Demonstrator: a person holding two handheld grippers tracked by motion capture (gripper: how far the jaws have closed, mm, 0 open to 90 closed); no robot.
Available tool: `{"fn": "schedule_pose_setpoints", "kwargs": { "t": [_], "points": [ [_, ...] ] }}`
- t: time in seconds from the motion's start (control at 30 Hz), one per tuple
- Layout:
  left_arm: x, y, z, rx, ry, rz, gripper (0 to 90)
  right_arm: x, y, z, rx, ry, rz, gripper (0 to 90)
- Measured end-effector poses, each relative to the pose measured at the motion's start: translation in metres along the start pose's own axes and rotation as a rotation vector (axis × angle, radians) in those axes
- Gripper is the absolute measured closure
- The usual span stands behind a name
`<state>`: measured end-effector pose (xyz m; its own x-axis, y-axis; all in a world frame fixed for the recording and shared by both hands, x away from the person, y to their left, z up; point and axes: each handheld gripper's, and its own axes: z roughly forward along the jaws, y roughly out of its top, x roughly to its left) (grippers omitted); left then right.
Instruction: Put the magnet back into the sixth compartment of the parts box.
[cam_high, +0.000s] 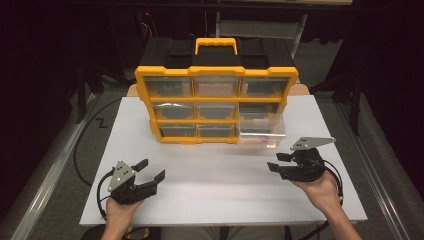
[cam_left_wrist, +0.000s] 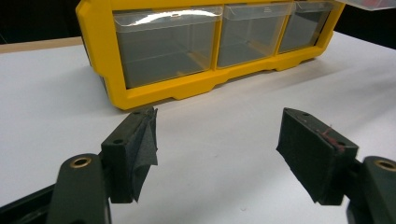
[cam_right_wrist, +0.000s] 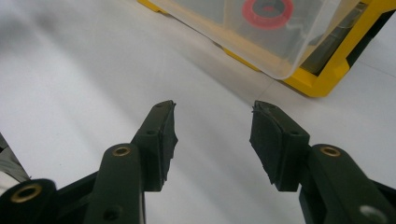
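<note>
A yellow organizer (cam_high: 216, 72) with three rows of clear drawers stands at the back middle of the white table (cam_high: 225, 195). Its bottom right drawer (cam_high: 261, 131) is pulled out. In the right gripper view that clear drawer (cam_right_wrist: 280, 51) holds a red ring (cam_right_wrist: 267, 9). My left gripper (cam_high: 151, 169) is open near the front left, empty, and points at the organizer. My right gripper (cam_high: 275, 162) is open at the front right, just short of the pulled-out drawer. In the left gripper view the open gripper (cam_left_wrist: 217, 140) faces the organizer's (cam_left_wrist: 154, 91) bottom row of shut drawers (cam_left_wrist: 163, 46). The right gripper (cam_right_wrist: 212, 126) holds nothing.
A black case with a yellow handle (cam_high: 216, 45) sits behind the organizer. Bare white tabletop lies between the grippers and the organizer. The table's edges drop to a grey floor (cam_high: 60, 165) on both sides.
</note>
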<state>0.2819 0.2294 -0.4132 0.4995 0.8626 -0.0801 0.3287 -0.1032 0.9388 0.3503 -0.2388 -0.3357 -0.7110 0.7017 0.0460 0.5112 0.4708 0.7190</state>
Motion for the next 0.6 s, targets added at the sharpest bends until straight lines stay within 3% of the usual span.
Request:
{"fn": "schedule_pose_setpoints", "kwargs": {
  "t": [0.6],
  "points": [
    [-0.001, 0.0, -0.001, -0.002, -0.003, 0.001, 28.4, -0.012, -0.022, -0.004, -0.048, -0.05, 0.047, 48.7]
  ]
}}
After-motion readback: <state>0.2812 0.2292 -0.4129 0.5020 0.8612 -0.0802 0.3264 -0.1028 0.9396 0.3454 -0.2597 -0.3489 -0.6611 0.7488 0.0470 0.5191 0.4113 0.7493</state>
